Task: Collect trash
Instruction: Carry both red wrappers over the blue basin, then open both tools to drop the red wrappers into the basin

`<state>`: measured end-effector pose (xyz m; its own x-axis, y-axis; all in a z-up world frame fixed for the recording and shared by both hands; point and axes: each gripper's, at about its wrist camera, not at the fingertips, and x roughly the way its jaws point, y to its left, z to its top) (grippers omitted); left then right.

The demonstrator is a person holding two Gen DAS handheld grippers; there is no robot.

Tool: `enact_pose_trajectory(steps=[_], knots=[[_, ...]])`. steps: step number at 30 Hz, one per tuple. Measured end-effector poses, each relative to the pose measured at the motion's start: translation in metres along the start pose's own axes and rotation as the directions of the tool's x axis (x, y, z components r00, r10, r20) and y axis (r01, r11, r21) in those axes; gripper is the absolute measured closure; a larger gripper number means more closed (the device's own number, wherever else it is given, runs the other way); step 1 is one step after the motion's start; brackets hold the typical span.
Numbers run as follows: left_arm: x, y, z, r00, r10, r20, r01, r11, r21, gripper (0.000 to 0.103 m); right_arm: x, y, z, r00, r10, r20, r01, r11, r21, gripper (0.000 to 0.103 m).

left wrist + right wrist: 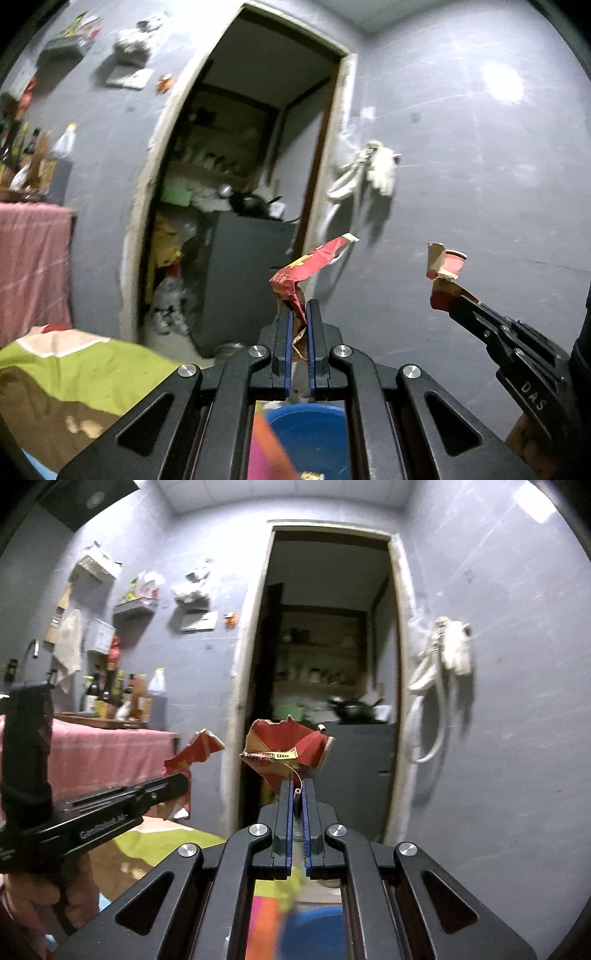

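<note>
My left gripper (298, 308) is shut on a crumpled red snack wrapper (314, 264) and holds it up in the air; it also shows at the left of the right wrist view (184, 779) with the wrapper (199, 751). My right gripper (296, 788) is shut on a torn red cardboard carton (288, 744), also held up. In the left wrist view the right gripper (452, 301) shows at the right with the carton (445, 271). A blue bin (310, 432) lies low under the left gripper.
A dark doorway (255, 147) opens ahead into a cluttered storeroom with a grey cabinet (243, 273). A pink-covered table (107, 753) with bottles stands at the left. A green patterned cloth (74, 373) lies low at the left. A white hose and rag (443, 672) hang on the grey wall.
</note>
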<state>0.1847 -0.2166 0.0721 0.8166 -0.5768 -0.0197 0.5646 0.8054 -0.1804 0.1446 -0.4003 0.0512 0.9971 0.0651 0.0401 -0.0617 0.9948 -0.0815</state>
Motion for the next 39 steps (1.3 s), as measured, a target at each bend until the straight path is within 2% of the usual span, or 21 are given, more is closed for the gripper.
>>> enact_pose_trajectory(steps=[4,9,15,19,25,30,33,35,39], knots=[[0.014,-0.028,-0.007,0.999,-0.031,0.009,0.031,0.999,0.009,0.099,-0.014,-0.027,-0.002,0.998,-0.064,0.006,0.064,0.998,-0.009,0.101],[0.038,-0.050,-0.018,0.999,-0.039,-0.015,0.039,0.999,0.035,0.099,-0.021,-0.054,-0.018,0.994,-0.108,-0.011,0.108,0.994,0.014,0.101],[0.071,-0.059,-0.046,0.994,-0.011,-0.107,0.016,0.999,0.049,0.099,-0.005,-0.078,-0.055,0.989,-0.125,-0.082,0.130,0.990,0.061,0.101],[0.095,-0.057,-0.068,0.980,0.013,-0.199,-0.003,0.999,0.052,0.099,0.010,-0.092,-0.087,0.981,-0.115,-0.154,0.132,0.986,0.106,0.101],[0.126,-0.049,-0.098,0.947,0.027,-0.319,-0.018,0.999,0.031,0.099,0.030,-0.103,-0.122,0.964,-0.072,-0.258,0.115,0.981,0.158,0.100],[0.147,-0.040,-0.120,0.913,0.035,-0.405,-0.034,0.999,0.011,0.099,0.046,-0.110,-0.139,0.947,-0.042,-0.320,0.104,0.978,0.180,0.100],[0.161,-0.032,-0.133,0.881,0.035,-0.472,-0.048,0.999,-0.017,0.099,0.056,-0.114,-0.149,0.933,-0.018,-0.360,0.097,0.975,0.201,0.100],[0.170,-0.025,-0.141,0.853,0.018,-0.522,-0.053,0.997,-0.052,0.099,0.062,-0.115,-0.155,0.922,-0.001,-0.386,0.091,0.972,0.216,0.100],[0.180,-0.015,-0.152,0.815,-0.001,-0.579,-0.068,0.993,-0.097,0.099,0.071,-0.118,-0.166,0.902,0.023,-0.430,0.088,0.968,0.236,0.100]])
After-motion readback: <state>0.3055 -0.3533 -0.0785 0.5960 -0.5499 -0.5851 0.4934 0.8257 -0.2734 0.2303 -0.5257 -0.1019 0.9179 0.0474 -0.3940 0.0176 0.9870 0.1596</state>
